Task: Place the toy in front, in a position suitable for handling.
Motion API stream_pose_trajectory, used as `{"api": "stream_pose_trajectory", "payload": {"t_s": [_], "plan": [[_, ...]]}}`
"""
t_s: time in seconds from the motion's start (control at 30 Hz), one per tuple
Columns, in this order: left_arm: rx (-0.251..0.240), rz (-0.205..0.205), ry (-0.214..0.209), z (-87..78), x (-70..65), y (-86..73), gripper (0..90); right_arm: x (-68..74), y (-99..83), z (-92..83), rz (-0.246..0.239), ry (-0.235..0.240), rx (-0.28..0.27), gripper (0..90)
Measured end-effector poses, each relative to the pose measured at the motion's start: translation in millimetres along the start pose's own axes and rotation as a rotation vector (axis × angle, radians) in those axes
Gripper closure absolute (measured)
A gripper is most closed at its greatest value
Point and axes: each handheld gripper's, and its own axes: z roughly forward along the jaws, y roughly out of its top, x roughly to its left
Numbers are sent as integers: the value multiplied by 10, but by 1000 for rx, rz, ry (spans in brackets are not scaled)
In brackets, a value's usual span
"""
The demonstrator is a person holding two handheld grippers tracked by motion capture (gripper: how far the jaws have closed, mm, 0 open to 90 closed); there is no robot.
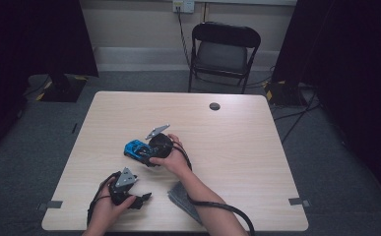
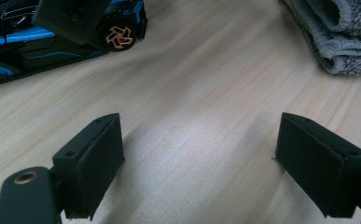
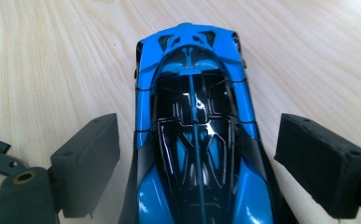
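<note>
The blue toy car [image 3: 194,140] sits mid-table [image 1: 237,132], lying between the spread jaws of the right gripper [image 3: 197,158], untouched by either. Nearer and to the left, the left gripper [image 2: 199,161] gapes open over bare wood, a grey cloth [image 2: 336,32] nearby.

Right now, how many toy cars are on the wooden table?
1. The blue and black toy car lies near the table's middle, between the open jaws of the right gripper. Nothing seems to hide another.
</note>
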Motion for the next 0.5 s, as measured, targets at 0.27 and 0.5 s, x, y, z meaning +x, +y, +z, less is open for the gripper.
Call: {"api": "stream_pose_trajectory", "payload": {"t_s": [0.27, 0.5], "plan": [[0, 1, 0, 0, 0, 0, 146, -22, -21, 63, 1, -19, 13, 133], [0, 1, 0, 0, 0, 0, 146, -9, -39, 116, 0, -19, 23, 139]]}}
